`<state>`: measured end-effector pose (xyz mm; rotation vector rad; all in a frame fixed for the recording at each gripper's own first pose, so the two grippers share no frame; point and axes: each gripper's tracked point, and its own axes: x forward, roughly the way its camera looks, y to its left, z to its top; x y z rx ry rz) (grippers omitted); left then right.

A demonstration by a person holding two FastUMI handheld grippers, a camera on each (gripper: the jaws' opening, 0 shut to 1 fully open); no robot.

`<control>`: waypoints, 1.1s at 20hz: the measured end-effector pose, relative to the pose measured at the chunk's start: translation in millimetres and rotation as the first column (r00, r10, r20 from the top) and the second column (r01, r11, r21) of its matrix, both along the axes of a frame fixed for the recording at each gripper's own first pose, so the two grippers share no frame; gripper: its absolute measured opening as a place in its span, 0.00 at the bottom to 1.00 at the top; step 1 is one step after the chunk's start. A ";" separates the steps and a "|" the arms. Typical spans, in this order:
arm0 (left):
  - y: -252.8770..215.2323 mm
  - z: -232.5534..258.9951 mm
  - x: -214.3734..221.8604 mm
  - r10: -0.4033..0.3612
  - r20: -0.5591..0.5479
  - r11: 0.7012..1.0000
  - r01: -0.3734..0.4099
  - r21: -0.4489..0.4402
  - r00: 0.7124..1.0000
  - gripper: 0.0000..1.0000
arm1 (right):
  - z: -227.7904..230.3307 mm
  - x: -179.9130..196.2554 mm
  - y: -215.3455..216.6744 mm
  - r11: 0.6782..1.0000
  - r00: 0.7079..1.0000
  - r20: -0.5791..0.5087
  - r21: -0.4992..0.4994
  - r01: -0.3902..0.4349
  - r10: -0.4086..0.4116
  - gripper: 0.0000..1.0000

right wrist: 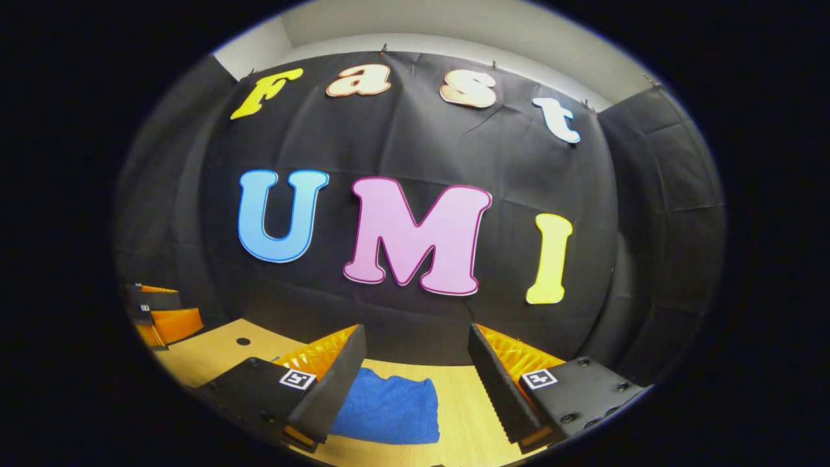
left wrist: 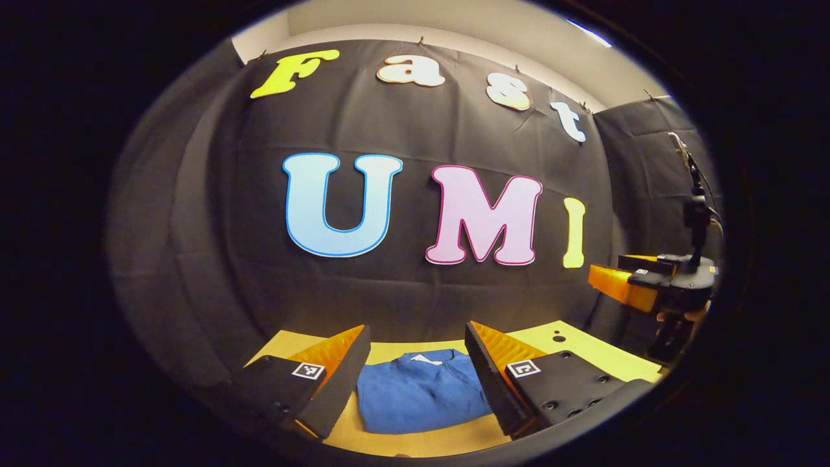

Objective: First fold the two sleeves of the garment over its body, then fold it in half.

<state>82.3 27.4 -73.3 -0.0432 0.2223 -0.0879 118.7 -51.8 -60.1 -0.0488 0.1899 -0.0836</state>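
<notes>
A blue garment (left wrist: 420, 395) lies folded into a compact bundle on the wooden counter (left wrist: 583, 350), near its far edge by the booth wall. The left hand-held gripper (left wrist: 415, 383) hangs above it, fingers spread apart and empty. The right hand-held gripper (right wrist: 415, 389) is likewise open and holding nothing, with the garment below it.

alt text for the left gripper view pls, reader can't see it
A blue garment lies folded into a compact shape on a wooden table, framed between the open fingers of the left gripper, which hangs above it. The right gripper is held up at the right edge, against the booth's black cloth wall.
</notes>
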 end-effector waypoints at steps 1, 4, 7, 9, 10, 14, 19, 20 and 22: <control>-3.4 6.4 -13.5 -0.005 -0.005 1.000 0.005 -0.006 1.000 0.84 | 7.3 -11.7 -2.5 1.000 1.000 -0.004 0.012 0.018 -0.018 0.96; -10.7 26.1 -43.1 0.004 0.002 0.999 -0.004 -0.036 1.000 0.84 | 16.0 -38.4 5.9 0.998 0.999 -0.030 0.051 0.026 -0.024 0.96; -10.6 35.5 -63.0 0.036 -0.002 0.999 -0.036 -0.025 0.999 0.84 | 8.4 -68.8 17.1 0.997 0.996 -0.088 0.075 0.025 -0.018 0.96; -7.9 40.9 -74.8 0.068 -0.004 0.998 -0.068 -0.010 0.998 0.84 | 14.7 -85.2 27.1 0.995 0.996 -0.086 0.098 0.012 -0.003 0.99; -7.3 43.3 -81.3 0.079 -0.004 0.997 -0.079 -0.002 0.997 0.84 | 17.5 -93.2 30.9 0.994 0.996 -0.087 0.105 0.006 0.003 0.99; -12.9 53.6 -99.9 0.084 0.034 0.996 -0.085 0.033 0.996 0.84 | 30.0 -116.2 33.8 0.995 0.998 -0.056 0.099 -0.016 0.022 0.96; -18.1 63.3 -102.7 0.084 0.068 0.996 -0.086 0.018 0.994 0.84 | 50.4 -120.5 44.6 0.990 0.998 0.034 0.126 -0.062 0.058 0.95; -18.5 67.2 -103.0 0.097 0.093 0.995 -0.098 0.009 0.991 0.84 | 53.7 -121.0 49.3 0.989 0.996 0.055 0.126 -0.079 0.073 0.99; -16.2 74.7 -107.6 0.116 0.150 0.993 -0.117 -0.003 0.982 0.84 | 59.9 -120.4 56.8 0.987 0.991 0.095 0.116 -0.109 0.099 0.99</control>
